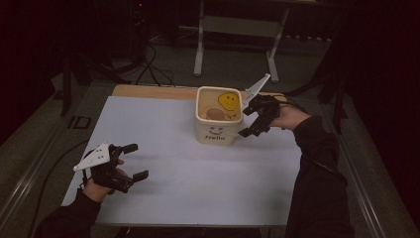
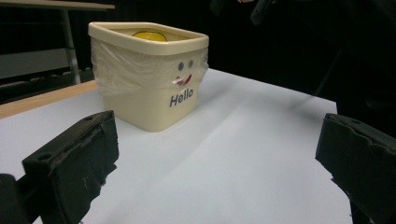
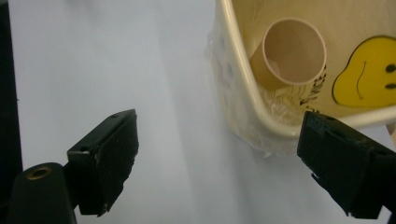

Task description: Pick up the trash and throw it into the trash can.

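Observation:
A cream plastic bin with a face and "Hello" on its front stands on the white table, right of centre. Inside lies a brown paper cup on its side, beside a yellow smiley face. The cup's open mouth faces the right gripper view. My right gripper is open at the bin's right rim, its jaws wide apart. My left gripper is open near the table's front left, holding nothing. From there the bin shows a clear liner under its rim.
A wooden strip runs along the table's far edge. Behind it stands a metal frame with legs on the dark floor. Cables trail on the floor at the back left.

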The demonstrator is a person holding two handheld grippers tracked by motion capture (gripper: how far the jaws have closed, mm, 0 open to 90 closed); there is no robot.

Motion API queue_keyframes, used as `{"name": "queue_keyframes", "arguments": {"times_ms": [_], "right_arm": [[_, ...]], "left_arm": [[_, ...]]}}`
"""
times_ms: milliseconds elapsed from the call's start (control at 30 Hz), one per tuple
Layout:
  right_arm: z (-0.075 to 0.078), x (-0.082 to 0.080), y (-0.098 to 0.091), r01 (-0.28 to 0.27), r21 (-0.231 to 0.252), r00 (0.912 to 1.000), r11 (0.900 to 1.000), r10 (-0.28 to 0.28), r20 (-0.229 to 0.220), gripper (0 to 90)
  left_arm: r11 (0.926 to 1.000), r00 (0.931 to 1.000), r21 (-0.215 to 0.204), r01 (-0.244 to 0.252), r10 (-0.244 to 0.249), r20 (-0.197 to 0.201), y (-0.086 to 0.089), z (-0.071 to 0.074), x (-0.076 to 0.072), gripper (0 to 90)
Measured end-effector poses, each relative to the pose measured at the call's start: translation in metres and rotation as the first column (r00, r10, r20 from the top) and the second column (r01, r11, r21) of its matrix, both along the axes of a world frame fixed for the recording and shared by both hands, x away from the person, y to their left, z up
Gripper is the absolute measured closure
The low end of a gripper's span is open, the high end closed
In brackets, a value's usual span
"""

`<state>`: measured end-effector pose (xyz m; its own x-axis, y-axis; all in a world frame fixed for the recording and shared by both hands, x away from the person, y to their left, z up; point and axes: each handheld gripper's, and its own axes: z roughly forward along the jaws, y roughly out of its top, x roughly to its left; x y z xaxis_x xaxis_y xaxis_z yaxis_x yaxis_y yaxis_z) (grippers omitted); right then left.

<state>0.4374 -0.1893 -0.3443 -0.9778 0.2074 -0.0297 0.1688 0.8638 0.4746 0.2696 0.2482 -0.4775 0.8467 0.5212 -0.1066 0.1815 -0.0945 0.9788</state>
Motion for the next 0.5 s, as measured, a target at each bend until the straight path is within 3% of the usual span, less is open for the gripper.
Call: {"name": "queue_keyframes", "arguments": {"times_ms": [167, 500], "right_arm": [[-0.013, -0.005, -0.009, 0.003, 0.039, 1.0, 0.9992, -0.003, -0.008, 12.5], [-0.029, -0.012, -0.018, 0.02, 0.07, 0.9998, 0.9973, -0.02, -0.008, 12.5]], "left_arm": [[1.0, 1.0, 0.003, 0.0, 0.0, 0.0, -0.001, 0.0, 0.0, 0.6], [1.0, 1.0, 0.004, 0.004, -0.004, -0.001, -0.001, 0.0, 0.0, 0.6]]}}
